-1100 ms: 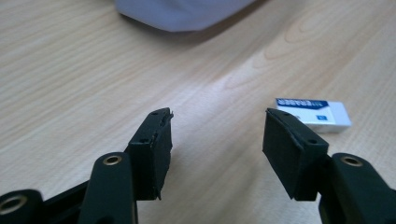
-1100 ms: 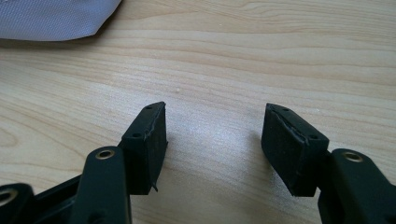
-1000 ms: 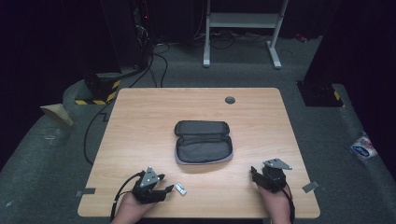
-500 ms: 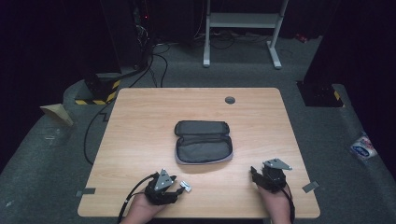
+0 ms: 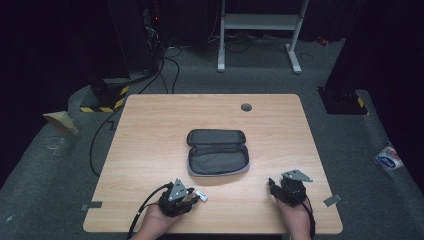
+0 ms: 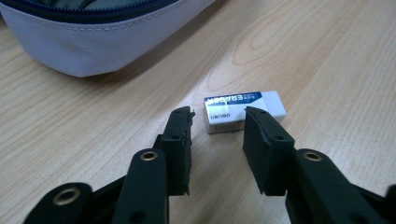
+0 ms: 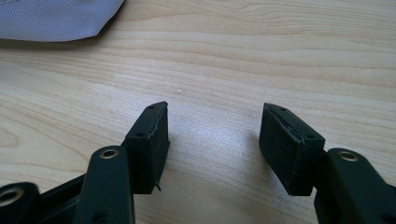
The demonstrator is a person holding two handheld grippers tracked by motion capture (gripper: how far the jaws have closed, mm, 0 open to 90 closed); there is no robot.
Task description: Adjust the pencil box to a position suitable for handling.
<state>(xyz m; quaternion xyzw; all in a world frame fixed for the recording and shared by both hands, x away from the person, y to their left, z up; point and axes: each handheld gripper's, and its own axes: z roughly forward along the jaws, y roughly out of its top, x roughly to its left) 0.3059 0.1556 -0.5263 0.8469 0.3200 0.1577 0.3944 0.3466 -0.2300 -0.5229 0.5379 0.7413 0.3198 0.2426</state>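
Matt woven-cloth pouch, smooth wood-grain table, paper-sleeved eraser, matt black plastic jaws

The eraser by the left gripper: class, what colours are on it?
White eraser with a dark blue printed band; clearest in the left gripper view.

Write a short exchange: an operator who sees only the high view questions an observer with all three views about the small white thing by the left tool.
Operator: What is that small white thing in front of the left tool?
Observer: A white rectangular eraser in a blue-and-white paper sleeve, lying flat on the light wooden table.
Operator: Is it gripped?
Observer: No. The jaws have just been closing, but the eraser's near end sits at their tips unpinched, and bare wood shows between it and one jaw.
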